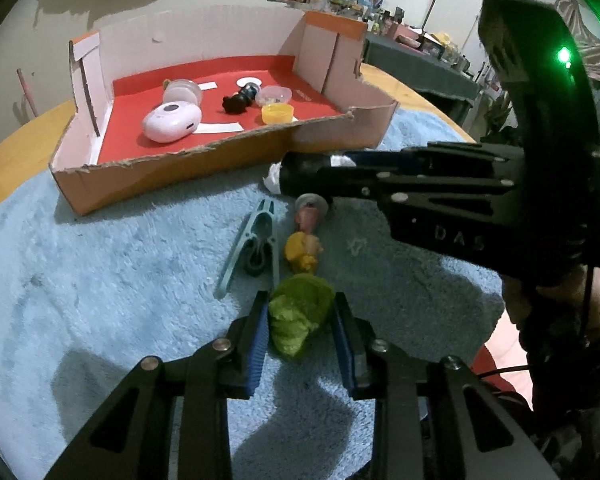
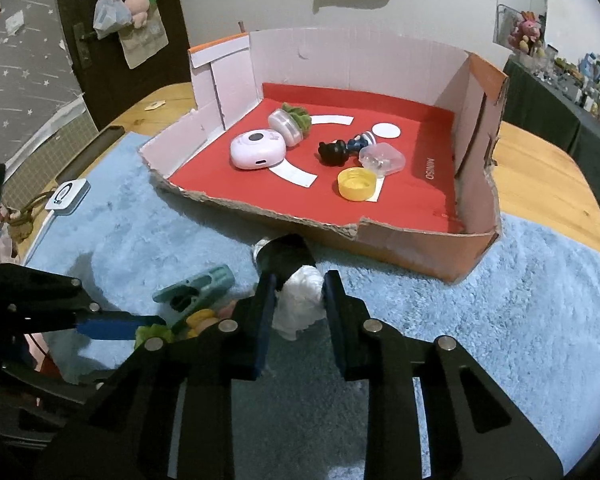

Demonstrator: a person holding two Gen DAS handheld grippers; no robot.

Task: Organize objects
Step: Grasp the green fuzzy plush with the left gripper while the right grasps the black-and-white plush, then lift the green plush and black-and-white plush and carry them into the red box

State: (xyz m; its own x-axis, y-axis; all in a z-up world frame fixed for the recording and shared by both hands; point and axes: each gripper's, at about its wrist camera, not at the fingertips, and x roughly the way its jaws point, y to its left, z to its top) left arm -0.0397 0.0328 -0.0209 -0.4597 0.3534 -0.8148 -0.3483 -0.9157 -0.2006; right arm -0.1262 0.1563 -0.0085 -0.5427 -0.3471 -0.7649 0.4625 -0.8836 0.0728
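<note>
Left claw [image 1: 300, 320] is clamped on the squishy green toy [image 1: 300, 314], right claw [image 2: 298, 300] on the crumpled white wad [image 2: 300, 300]; both look light and soft, so mid-body grips should hold.

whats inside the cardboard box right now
On the cardboard box's red floor: a pink oval case, clear jar, black figurine, clear capsule, yellow cap. Whatever lies behind the jar is mostly hidden.

Wooden table [image 2: 540, 152] carries blue fluffy mat [image 2: 480, 300]. On the mat: cardboard box [image 2: 420, 252] ahead of both grippers, clothespin [image 1: 256, 244], small figurine [image 1: 304, 248] near the left one.
</note>
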